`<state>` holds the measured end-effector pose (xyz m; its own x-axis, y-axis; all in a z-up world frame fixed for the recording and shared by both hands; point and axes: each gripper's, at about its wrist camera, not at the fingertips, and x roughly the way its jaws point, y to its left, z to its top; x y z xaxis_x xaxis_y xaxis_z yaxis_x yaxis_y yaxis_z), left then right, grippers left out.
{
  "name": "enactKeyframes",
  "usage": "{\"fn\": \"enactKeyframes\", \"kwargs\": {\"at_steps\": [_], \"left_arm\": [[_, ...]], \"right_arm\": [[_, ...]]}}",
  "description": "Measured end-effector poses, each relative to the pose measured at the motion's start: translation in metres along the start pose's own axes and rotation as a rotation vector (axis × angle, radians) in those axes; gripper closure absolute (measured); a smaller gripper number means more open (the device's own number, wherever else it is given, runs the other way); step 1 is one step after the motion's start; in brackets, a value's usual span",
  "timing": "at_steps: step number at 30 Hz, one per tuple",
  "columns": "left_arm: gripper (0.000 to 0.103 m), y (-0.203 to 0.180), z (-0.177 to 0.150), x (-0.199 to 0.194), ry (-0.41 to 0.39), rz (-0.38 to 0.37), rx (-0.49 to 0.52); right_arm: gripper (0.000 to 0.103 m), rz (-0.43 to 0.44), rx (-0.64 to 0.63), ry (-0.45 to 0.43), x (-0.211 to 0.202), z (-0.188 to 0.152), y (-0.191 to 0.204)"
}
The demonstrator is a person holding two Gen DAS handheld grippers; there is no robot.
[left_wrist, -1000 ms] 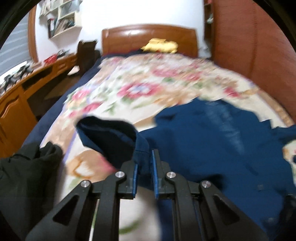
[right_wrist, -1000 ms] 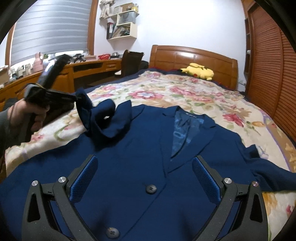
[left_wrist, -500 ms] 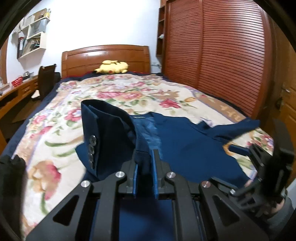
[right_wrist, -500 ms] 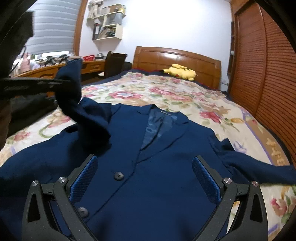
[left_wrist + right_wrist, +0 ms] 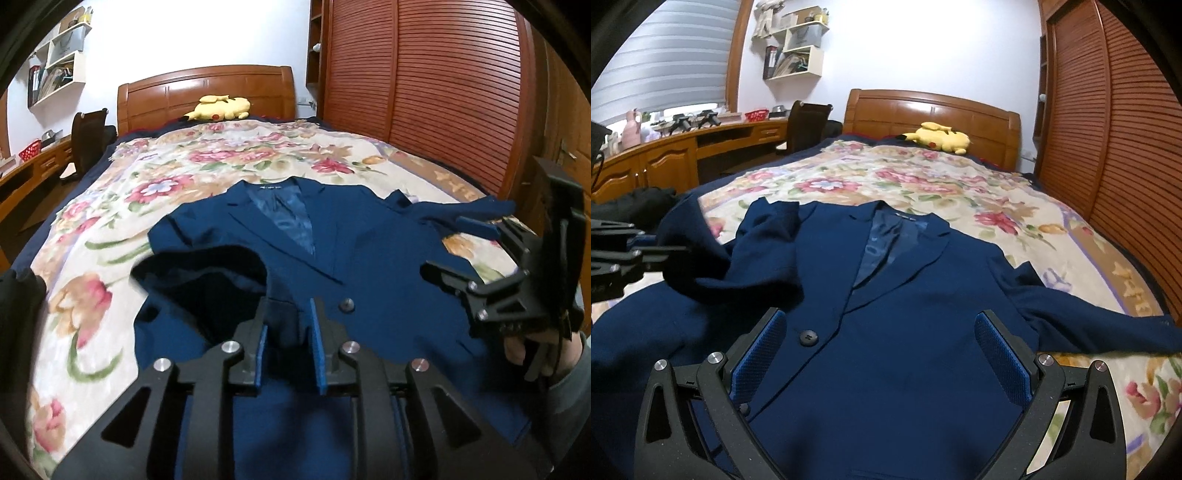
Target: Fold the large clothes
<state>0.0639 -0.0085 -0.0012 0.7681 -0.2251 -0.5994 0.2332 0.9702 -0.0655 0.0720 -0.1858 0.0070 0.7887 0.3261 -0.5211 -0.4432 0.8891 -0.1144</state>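
Navy blazer (image 5: 905,332) is lying face up, collar toward the headboard (image 5: 934,110), on the floral bedspread (image 5: 923,177). I am laying its sleeve (image 5: 207,269) across the chest for the first fold; left gripper (image 5: 286,332) jaws are opening, cloth between them. Right gripper (image 5: 882,354) is hovering wide, gripping nothing. Yellow plush (image 5: 938,138) is sitting below the headboard, wardrobe (image 5: 1108,129) beside it

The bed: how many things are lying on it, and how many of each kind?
Blue jacket: 1
Yellow stuffed toy: 1
Dark clothes heaped at the bed's left edge: 1 heap
Total: 3 things, all on the flowered bedspread.
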Motion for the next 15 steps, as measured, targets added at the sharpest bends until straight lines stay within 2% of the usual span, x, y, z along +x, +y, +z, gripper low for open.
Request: {"fn": "enactKeyframes", "kwargs": {"at_steps": [5,15], "left_arm": [[0.07,0.008,-0.022,-0.021,-0.016,-0.013,-0.025],[0.059,0.046,-0.062,-0.075,-0.033,0.082,-0.103]], "right_arm": [[0.0,0.021,-0.013,0.018,0.004,0.0,0.01],[0.005,0.157,-0.037,0.044,0.005,0.002,0.044]]}}
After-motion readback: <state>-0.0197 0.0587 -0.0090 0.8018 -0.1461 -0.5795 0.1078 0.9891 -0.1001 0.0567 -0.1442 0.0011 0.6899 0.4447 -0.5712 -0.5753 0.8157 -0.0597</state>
